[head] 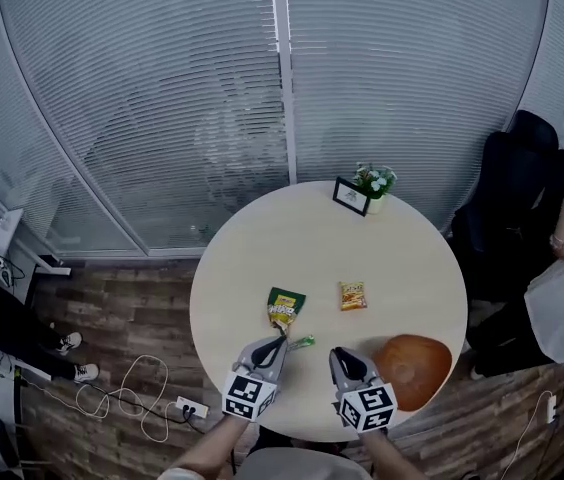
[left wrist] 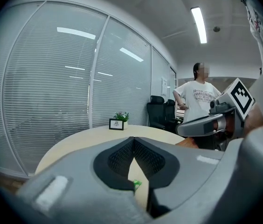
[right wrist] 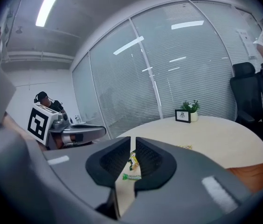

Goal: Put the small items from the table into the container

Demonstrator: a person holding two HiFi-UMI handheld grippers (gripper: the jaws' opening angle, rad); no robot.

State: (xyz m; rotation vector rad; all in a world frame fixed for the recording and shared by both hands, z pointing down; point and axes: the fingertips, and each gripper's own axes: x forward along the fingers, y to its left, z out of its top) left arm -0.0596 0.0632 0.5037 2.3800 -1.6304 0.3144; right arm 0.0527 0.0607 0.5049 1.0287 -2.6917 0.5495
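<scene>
The left gripper has its jaws closed tip to tip, with nothing held between them; the right gripper has its jaws all but together, only a thin slit showing, and nothing gripped there either.

Three small items lie on the round pale worktop, none of them in the container. One small green wrapped sweet lies just ahead of the left jaws and a little to their right, between the two grippers; it also shows low in the gap of each gripper's own view. One green-and-yellow snack packet lies just beyond the left jaw tips; whether they touch it cannot be told. One orange-and-yellow snack packet lies farther out, ahead of the right jaws and apart from them.

One orange-brown round container sits at the near right edge of the worktop, just beside the right gripper on its right.

At the far edge stand one black-framed picture and one small potted plant, side by side; beyond them runs a slatted glass wall. A black office chair stands off to the right; a person in a white T-shirt stands near it.
</scene>
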